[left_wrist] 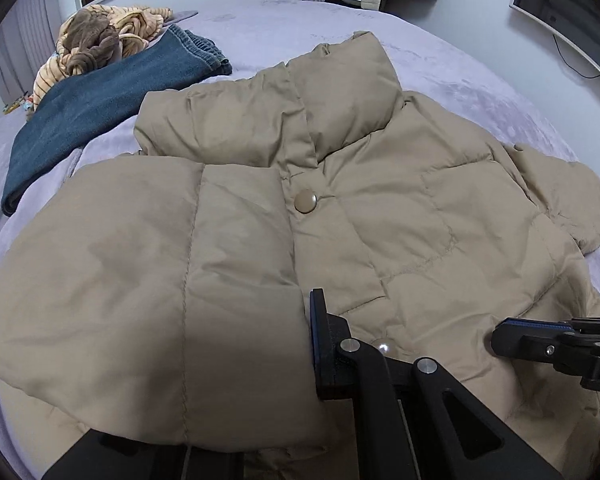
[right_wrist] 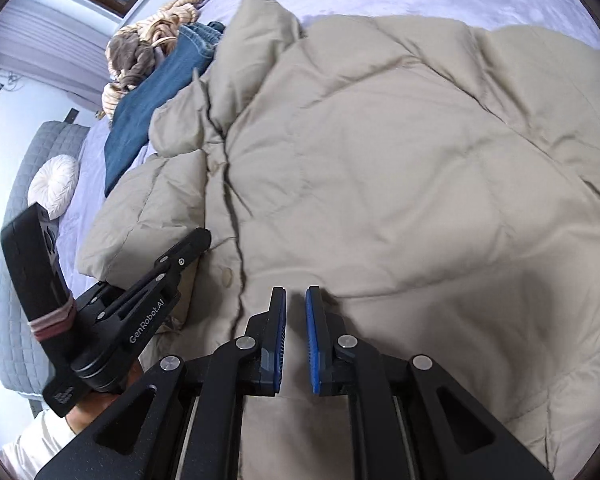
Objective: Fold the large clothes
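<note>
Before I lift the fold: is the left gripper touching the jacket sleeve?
Touching. The left wrist view shows the sleeve cuff pressed flush against one blue pad of the left gripper, with the fabric covering its other finger.

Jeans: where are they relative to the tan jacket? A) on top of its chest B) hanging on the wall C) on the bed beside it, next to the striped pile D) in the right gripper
C: the jeans lie flat on the bed off the jacket's sleeve side, against the striped pile; neither gripper touches them.
</note>
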A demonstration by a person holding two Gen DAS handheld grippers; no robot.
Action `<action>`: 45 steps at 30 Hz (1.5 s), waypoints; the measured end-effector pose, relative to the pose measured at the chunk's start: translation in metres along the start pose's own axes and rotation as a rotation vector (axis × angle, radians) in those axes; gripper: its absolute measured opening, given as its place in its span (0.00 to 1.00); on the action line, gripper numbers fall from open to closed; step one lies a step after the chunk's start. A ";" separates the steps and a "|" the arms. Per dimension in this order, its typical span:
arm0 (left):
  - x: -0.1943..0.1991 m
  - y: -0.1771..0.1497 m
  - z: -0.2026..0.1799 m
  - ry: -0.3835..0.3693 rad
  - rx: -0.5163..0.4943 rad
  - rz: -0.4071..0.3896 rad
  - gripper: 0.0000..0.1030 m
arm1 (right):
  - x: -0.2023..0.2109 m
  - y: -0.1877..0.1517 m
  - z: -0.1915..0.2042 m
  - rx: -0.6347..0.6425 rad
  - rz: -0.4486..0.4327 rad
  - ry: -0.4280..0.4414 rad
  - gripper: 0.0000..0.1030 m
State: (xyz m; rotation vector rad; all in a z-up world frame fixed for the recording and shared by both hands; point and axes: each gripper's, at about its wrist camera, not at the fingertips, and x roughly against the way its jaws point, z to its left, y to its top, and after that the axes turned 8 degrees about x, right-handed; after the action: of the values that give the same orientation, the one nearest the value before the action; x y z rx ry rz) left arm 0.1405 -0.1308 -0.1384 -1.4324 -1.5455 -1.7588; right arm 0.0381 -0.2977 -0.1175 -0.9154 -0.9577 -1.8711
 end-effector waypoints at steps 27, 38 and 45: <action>0.076 -0.101 0.212 0.416 0.374 -0.038 0.98 | -0.095 0.018 0.233 0.894 -0.039 -0.346 0.91; 0.065 -0.099 0.234 0.434 0.529 -0.065 0.98 | -0.044 0.067 0.118 0.328 -0.183 -0.246 0.07; 0.090 -0.100 0.231 0.403 0.460 -0.006 0.98 | -0.056 0.045 0.017 -0.110 -0.042 0.057 0.27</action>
State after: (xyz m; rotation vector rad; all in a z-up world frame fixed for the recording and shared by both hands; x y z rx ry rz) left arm 0.1218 0.1361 -0.1408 -0.7977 -1.5881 -1.4495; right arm 0.1039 -0.2806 -0.1460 -0.9080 -0.8532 -1.9909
